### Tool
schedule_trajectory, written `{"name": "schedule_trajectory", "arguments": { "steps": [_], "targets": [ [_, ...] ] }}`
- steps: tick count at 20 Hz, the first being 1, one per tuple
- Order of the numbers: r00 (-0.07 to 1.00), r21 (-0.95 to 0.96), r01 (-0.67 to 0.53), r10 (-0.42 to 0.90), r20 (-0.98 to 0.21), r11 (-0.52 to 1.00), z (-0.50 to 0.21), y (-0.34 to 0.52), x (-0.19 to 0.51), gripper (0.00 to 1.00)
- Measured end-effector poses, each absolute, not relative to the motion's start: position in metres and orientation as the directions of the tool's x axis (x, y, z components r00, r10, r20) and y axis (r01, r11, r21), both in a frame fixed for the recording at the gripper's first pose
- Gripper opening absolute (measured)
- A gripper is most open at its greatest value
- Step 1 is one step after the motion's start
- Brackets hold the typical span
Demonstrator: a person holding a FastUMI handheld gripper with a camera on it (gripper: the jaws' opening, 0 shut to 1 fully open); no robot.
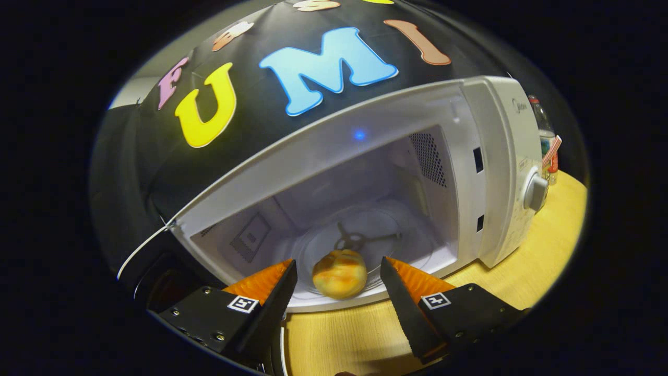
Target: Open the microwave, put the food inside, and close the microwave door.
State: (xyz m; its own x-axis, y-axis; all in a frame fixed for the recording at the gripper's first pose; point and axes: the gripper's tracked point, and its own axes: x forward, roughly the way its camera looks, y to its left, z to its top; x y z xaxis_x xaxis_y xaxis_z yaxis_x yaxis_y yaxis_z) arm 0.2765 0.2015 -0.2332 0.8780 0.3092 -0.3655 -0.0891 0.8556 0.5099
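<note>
White is what we see first: the microwave (469,156) stands with its cavity open toward us, sitting on a pale wooden table (355,339). Its door (151,250) is swung wide to the left of the cavity, seen nearly edge-on, with the dark panel turned away. Inside, we can make out the glass turntable (396,240) on the cavity floor, a three-armed roller ring (360,240) showing through its middle, and a perforated vent (429,159) high on the right wall. The food, a round golden bun (339,273), rests on the front part of the turntable, just inside the opening. Our gripper (339,271) is spread apart, its two fingers flanking the bun on either side with a clear gap between each fingertip and the bun, so nothing is being held. The bun sits right in line with the fingertips, between them. On the microwave's right-hand control panel we see a round knob (535,191). Beyond that panel, at the far edge of the table, a clear bottle (545,136) stands upright, partly hidden by the microwave's body.
</note>
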Motion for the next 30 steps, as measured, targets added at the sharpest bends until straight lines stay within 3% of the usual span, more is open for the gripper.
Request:
{"name": "schedule_trajectory", "arguments": {
  "steps": [17, 30],
  "targets": [
    [0.910, 0.313, -0.317, 0.380, -0.165, 0.895, -0.100, 0.171, 0.096, 0.97],
    [0.849, 0.236, -0.497, 0.524, -0.066, 0.835, -0.042, 0.239, -0.021, 0.97]
  ]
}}
